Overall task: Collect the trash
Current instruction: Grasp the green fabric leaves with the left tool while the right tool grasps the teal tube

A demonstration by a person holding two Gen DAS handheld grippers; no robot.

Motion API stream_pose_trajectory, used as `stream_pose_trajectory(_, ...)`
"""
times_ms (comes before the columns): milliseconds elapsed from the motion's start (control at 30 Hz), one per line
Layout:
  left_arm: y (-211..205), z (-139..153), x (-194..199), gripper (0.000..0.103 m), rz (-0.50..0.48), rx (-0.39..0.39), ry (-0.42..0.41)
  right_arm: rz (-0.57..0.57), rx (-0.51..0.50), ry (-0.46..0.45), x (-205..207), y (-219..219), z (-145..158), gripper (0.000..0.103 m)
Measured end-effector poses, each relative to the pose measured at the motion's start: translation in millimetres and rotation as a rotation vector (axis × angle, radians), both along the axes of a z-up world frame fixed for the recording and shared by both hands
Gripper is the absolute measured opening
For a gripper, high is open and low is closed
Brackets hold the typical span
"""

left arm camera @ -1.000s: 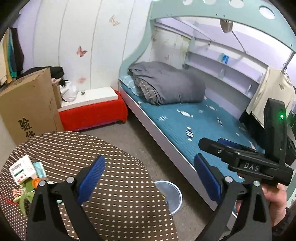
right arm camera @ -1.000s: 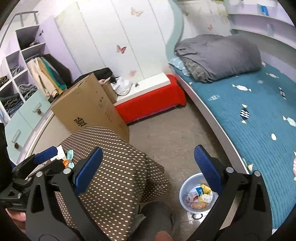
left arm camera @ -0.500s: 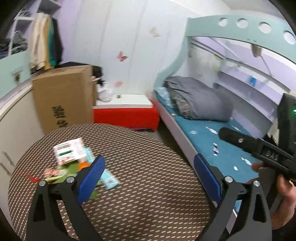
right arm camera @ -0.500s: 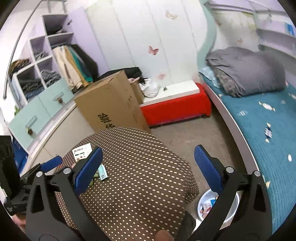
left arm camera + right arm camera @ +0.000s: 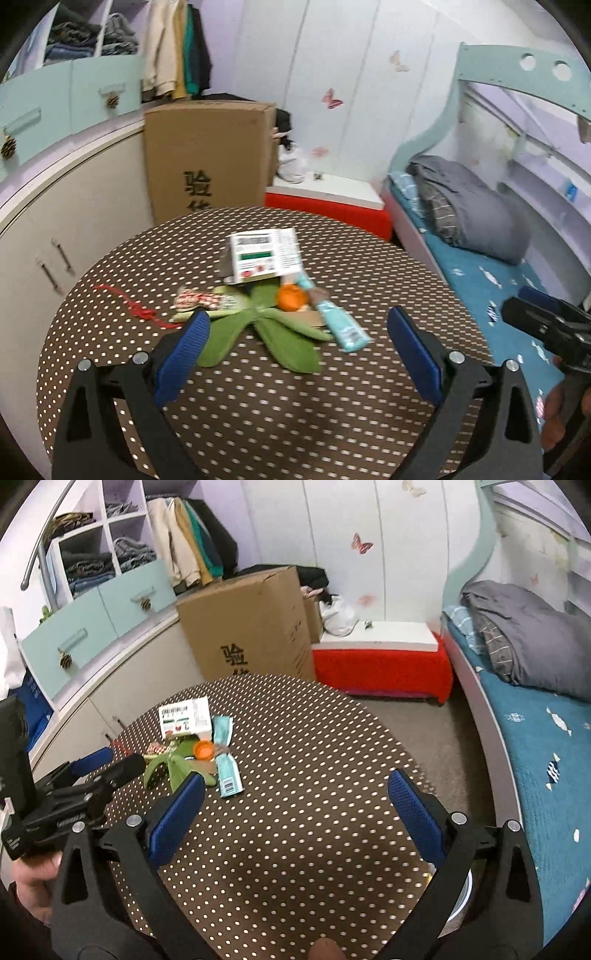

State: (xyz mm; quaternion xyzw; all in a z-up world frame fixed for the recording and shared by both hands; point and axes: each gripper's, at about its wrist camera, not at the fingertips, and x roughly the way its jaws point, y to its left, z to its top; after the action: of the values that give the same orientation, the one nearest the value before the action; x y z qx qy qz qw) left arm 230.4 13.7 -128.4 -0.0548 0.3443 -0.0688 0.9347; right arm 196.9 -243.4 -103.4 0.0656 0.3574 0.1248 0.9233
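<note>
A pile of trash lies on the round brown dotted table (image 5: 258, 406): a white carton (image 5: 263, 255), an orange cap (image 5: 291, 297), a teal wrapper (image 5: 341, 325), green leaf-like scraps (image 5: 266, 328), a red-white wrapper (image 5: 197, 300) and a red string (image 5: 129, 306). My left gripper (image 5: 299, 354) is open and empty just short of the pile. My right gripper (image 5: 295, 812) is open and empty over the table, right of the pile; the carton (image 5: 184, 720) and teal wrapper (image 5: 228, 771) show there. The left gripper's fingers (image 5: 92, 760) also show there.
A large cardboard box (image 5: 207, 158) stands behind the table. A red bench (image 5: 380, 664) and a bed with a grey duvet (image 5: 524, 635) lie to the right. Cabinets (image 5: 92, 609) run along the left wall. A bin rim (image 5: 465, 890) peeks out under the table's right edge.
Both grippers have swung left from the bed and floor bin toward the table. The trash pile now sits in the middle of the left wrist view. Both grippers stayed open.
</note>
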Motion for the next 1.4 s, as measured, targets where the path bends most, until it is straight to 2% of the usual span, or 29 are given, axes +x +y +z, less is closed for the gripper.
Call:
stream_pose_trajectory(333, 16.6, -46.4, 46.7, 0.094, 0.074, 0.036, 0.1, 0.026, 0.001, 0.062, 12.2, 10.5, -25.3, 0.097)
stream_pose_trajectory(367, 18.1, -50.2, 50.9, 0.088, 0.076, 0.03, 0.111, 0.028, 0.001, 0.065, 13.0, 11.1, -26.7, 0.097)
stream_pose_trajectory(400, 18.4, -52.4, 54.2, 0.078, 0.075, 0.032, 0.121, 0.03, 0.002, 0.069, 14.3, 12.2, -27.9, 0.097)
stream_pose_trajectory(567, 19.5, -65.1, 65.2, 0.05, 0.064, 0.027, 0.171, 0.048, 0.017, 0.087, 25.2, 17.9, -35.4, 0.097)
stream_pose_trajectory(600, 19.7, -65.3, 64.9, 0.038, 0.057, 0.021, 0.17, 0.053, 0.018, 0.089, 27.7, 19.5, -37.0, 0.097)
stream_pose_trajectory(667, 19.5, -64.9, 64.1, 0.022, 0.038, 0.012, 0.17, 0.069, 0.021, 0.092, 34.0, 25.6, -39.8, 0.097)
stream_pose_trajectory(700, 17.1, -64.5, 62.2, 0.017, 0.032, 0.012, 0.165, 0.079, 0.024, 0.094, 37.4, 29.0, -41.6, 0.097)
stream_pose_trajectory(967, 28.0, -56.2, 33.4, 0.013, -0.016, -0.008, 0.145, 0.158, -0.023, 0.105, 68.3, 71.3, -58.1, 0.094)
stream_pose_trajectory(1067, 34.2, -55.8, 22.5, 0.013, -0.025, -0.02, 0.147, 0.2, -0.064, 0.11, 80.4, 92.1, -65.9, 0.082)
stream_pose_trajectory(1200, 43.8, -56.8, 7.7, 0.013, -0.03, -0.043, 0.155, 0.229, -0.114, 0.12, 92.7, 111.0, -75.7, 0.074)
stream_pose_trajectory(1300, 49.7, -57.2, -2.2, 0.013, -0.038, -0.048, 0.155, 0.249, -0.154, 0.121, 101.1, 124.7, -81.1, 0.064)
stream_pose_trajectory(1367, 52.0, -58.2, -9.3, 0.013, -0.045, -0.041, 0.156, 0.255, -0.186, 0.125, 105.6, 132.2, -84.7, 0.045)
stream_pose_trajectory(1400, 52.8, -58.9, -11.7, 0.014, -0.049, -0.036, 0.159, 0.262, -0.194, 0.133, 107.8, 135.4, -87.2, 0.043)
